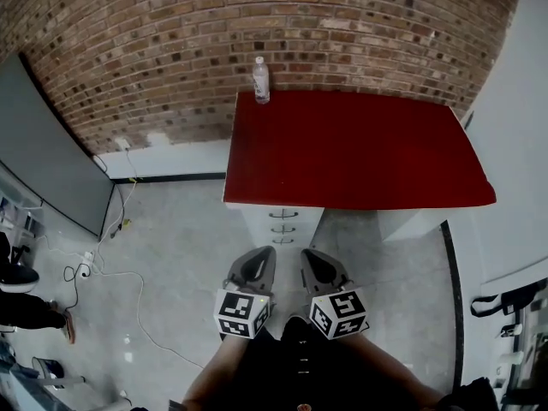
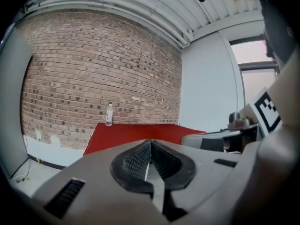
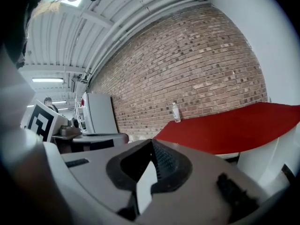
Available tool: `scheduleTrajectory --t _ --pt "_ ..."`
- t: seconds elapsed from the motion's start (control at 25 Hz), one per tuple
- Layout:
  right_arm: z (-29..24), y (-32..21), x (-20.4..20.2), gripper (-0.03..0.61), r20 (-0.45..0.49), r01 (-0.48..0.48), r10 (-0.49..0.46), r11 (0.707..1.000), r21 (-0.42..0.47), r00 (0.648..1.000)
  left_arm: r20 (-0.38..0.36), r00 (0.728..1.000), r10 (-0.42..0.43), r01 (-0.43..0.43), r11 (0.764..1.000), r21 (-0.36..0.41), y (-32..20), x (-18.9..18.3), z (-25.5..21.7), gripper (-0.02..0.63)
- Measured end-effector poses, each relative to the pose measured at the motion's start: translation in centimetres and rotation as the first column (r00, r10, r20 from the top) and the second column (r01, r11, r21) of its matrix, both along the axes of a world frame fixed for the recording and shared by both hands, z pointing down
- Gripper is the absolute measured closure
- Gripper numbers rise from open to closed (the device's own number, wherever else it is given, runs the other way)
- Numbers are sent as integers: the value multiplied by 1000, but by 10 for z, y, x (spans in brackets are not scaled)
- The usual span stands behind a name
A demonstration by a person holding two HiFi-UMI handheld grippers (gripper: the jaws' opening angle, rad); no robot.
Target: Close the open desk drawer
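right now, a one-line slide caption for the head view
Shut and empty, the left gripper and right gripper face a red-topped desk with a water bottle on its far corner.

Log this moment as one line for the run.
left tool shut, empty | right tool shut, empty | both apart from desk | drawers untouched | bottle on desk's far corner

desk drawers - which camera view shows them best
The head view: the drawer unit under the red desktop faces the camera, with three handles visible. Both gripper views show the red desktop but no drawer fronts, so neither helps here.
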State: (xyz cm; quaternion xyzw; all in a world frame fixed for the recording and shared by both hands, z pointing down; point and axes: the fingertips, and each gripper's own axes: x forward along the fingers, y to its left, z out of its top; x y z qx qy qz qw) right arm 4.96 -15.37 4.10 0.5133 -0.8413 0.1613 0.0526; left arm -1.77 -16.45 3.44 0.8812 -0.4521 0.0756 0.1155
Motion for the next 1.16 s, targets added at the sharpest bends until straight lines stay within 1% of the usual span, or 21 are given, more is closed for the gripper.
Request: scheduleTrajectory --t 0.16,0.32,0.52,0.64,0.72,0.92,1.16 --pt "7 4 13 568 -22 -8 8 1000 -25 1000 -16 1000 -4 4 1000 -6 3 9 3 604" --pt "6 5 24 568 -20 -17 17 1000 -19 1000 -15 1000 -1 1 1000 -17 10 16 9 604" --pt "4 7 28 568 -25 -24 23 1000 -8 999 -14 1000 -7 6 1000 -20 12 18 9 604" --pt "-1 7 30 568 -6 -31 31 1000 -1 1000 -9 1000 -14 13 1000 -25 13 17 13 604" --pt "-1 8 28 568 8 -25 25 1000 -1 1000 -6 1000 -17 17 999 -30 16 16 16 604" --pt "-3 10 28 568 -12 -7 7 1000 14 1000 -1 1000 -14 14 999 -37 21 19 19 604" --pt "-4 6 44 568 1 -31 31 999 17 1000 2 1000 -3 4 999 -50 24 27 24 604"
